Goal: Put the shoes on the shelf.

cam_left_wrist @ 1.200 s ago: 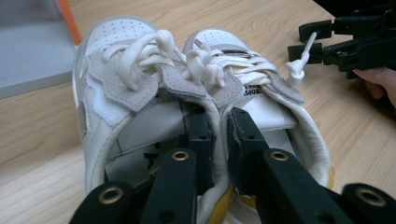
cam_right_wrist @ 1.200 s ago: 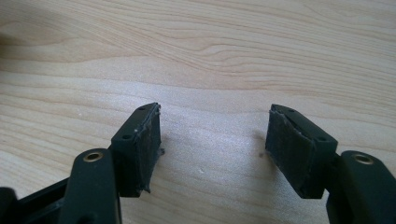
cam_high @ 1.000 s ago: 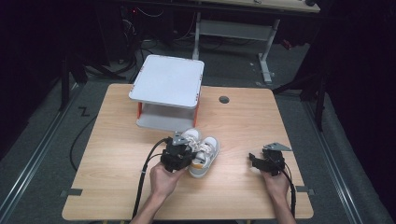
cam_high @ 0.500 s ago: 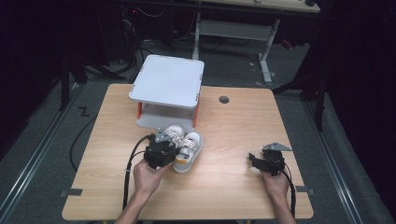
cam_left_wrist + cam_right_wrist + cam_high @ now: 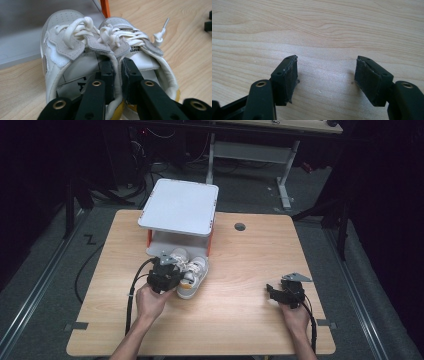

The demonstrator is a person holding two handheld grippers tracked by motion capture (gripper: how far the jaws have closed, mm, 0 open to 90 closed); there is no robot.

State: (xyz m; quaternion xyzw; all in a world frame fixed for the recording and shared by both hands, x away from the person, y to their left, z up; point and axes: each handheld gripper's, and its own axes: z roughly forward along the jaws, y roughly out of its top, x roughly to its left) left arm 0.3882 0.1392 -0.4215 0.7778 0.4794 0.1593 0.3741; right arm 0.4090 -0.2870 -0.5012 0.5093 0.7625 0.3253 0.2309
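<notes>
Pair of small white sneakers (image 5: 105,50): low-cut, leather-like uppers, grey suede patches at the eyelets, thick white laces tied in loose knots, yellowish soles. They stand side by side, toes toward the far edge of the table (image 5: 250,320), left of its middle, just in front of the shelf's open lower level.

Grip: left gripper (image 5: 117,72) has one jaw inside each shoe, the two inner collar walls pinched together between the pads. One hold carries both shoes.

Handling, judged: light, child-size by the look. Uppers soft and padded, so the collars squash under the pads and the shoes may sag or swing, toes dipping, when lifted. Soles stiff enough to slide flat on wood. Not fragile. Laces loose; one aglet sticks up at the right shoe and could snag on the shelf edge. The joined collars seem the sound place to hold; a heel counter would be the stiffer alternative for a single shoe.

Writing: a printed tongue label on the right-hand shoe, too small and skewed to read; a dark mark on the left insole, partly hidden by the jaw. No brand legible.

Shelf (image 5: 180,207): white flat top, orange posts, near the far edge, left of centre.

Right gripper (image 5: 327,82): jaws wide apart, nothing between them, over bare wood near the near right corner.
</notes>
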